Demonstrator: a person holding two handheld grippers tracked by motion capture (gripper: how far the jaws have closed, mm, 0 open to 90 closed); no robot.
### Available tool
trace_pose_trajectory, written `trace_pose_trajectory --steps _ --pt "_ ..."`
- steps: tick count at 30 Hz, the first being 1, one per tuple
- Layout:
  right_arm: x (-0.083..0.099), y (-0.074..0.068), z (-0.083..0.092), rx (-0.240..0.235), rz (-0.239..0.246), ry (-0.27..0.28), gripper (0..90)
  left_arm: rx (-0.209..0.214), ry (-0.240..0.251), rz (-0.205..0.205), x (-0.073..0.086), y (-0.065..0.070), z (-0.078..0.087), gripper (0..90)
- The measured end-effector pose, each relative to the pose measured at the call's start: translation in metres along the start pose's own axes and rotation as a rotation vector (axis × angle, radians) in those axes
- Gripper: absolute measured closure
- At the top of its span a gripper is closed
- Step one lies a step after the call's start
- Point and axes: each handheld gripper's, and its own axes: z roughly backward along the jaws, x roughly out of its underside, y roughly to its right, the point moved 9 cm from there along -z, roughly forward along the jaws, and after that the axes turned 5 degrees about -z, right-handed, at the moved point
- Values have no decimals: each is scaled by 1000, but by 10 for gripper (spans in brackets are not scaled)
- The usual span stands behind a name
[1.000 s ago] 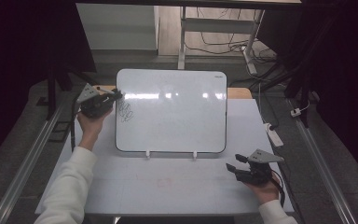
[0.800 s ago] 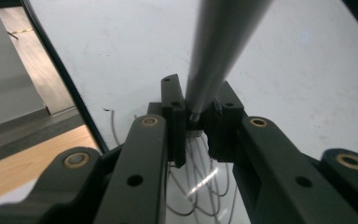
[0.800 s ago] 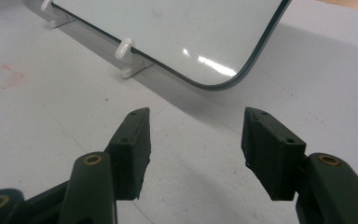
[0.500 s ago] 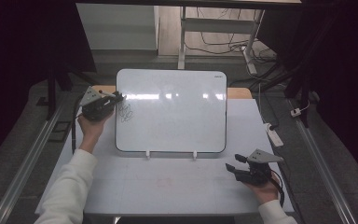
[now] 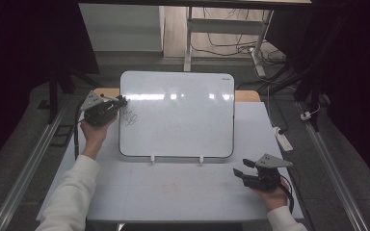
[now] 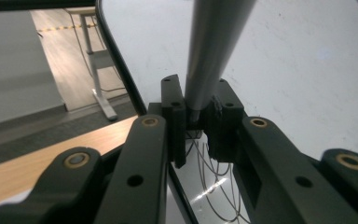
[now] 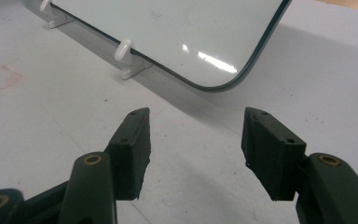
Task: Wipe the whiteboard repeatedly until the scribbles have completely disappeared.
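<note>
A whiteboard (image 5: 183,113) leans upright on two white feet on the white table (image 5: 139,192). Black scribbles (image 5: 130,117) mark its left part. My left gripper (image 5: 120,102) sits at the board's left edge, shut on a grey marker (image 6: 214,46); the marker runs up between the pads and its tip is at the board by the scribbles (image 6: 214,186). My right gripper (image 5: 241,168) rests low at the table's front right, open, with nothing between its jaws. In the right gripper view the open gripper (image 7: 193,149) points at the whiteboard's lower corner (image 7: 223,79).
A white power strip (image 5: 283,139) lies near the table's right edge. A faint red mark (image 5: 172,186) stains the table in front of the board. Metal rails run along both sides of the table. A desk frame and cables stand on the floor behind.
The left gripper with the marker has shifted slightly along the board's left edge, and the scribbles have grown. The right gripper has stayed put.
</note>
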Motion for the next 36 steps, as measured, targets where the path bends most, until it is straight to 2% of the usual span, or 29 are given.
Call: trace_pose_trajectory --steps 2,4,5,7,8,9,11,12,15,16,17,18,19,20,21,22,24,25,28,31,34,36 --pt "0 -2 -1 -4 4 0 426 57 -12 -35 5 22 -7 781" --pt "0 -2 -1 -4 7 -2 425 75 -32 -93 8 38 -12 781" --pt "0 -2 -1 -4 7 -2 425 68 -37 -112 7 41 -13 781" --pt "0 -2 -2 -4 7 -3 425 45 -30 -107 3 34 -12 781" --pt "0 -2 -1 -3 5 -1 425 5 -12 -45 -1 13 -7 781" --pt "-1 -2 0 -4 3 1 425 5 -12 -45 -1 13 -7 781" --pt "-1 -2 1 -3 2 5 425 8 2 10 -2 3 -4 781" --pt "-1 -2 1 -3 2 5 425 14 4 21 -1 3 -4 781" --pt "-1 -2 -1 -8 5 1 425 64 -16 -19 6 23 -7 781" --pt "-1 -2 -1 -8 5 1 425 73 -27 -51 8 30 -8 781" --pt "0 -3 -2 -11 6 -3 425 62 -36 -79 8 32 -8 781" --pt "0 -3 -3 -11 7 -7 425 49 -37 -87 6 28 -7 781" --pt "0 -3 -3 -11 6 -6 425 3 -27 -45 0 10 -3 781" --pt "0 -3 -3 -11 6 -6 425 3 -27 -45 0 10 -3 781" --pt "0 -4 -2 -10 7 -3 425 -19 -25 -24 -2 -1 -1 781" --pt "-1 -4 -1 -10 7 0 425 -40 -30 -22 -5 -9 1 781" --pt "-1 -4 -1 -10 7 3 425 -73 -37 -44 -10 -20 3 781" --pt "-2 -4 -1 -10 7 3 425 -71 -41 -54 -12 -22 3 781" --pt "-1 -4 -3 -13 8 -4 424 -76 -54 -79 -11 -18 2 781" --pt "0 -5 -2 -17 8 -4 424 -32 -48 -55 0 -6 5 781" --pt "-1 -6 -1 -18 8 3 424 7 -52 -68 14 11 8 781" --pt "-2 -5 -2 -18 8 3 424 8 -55 -90 16 14 10 781"
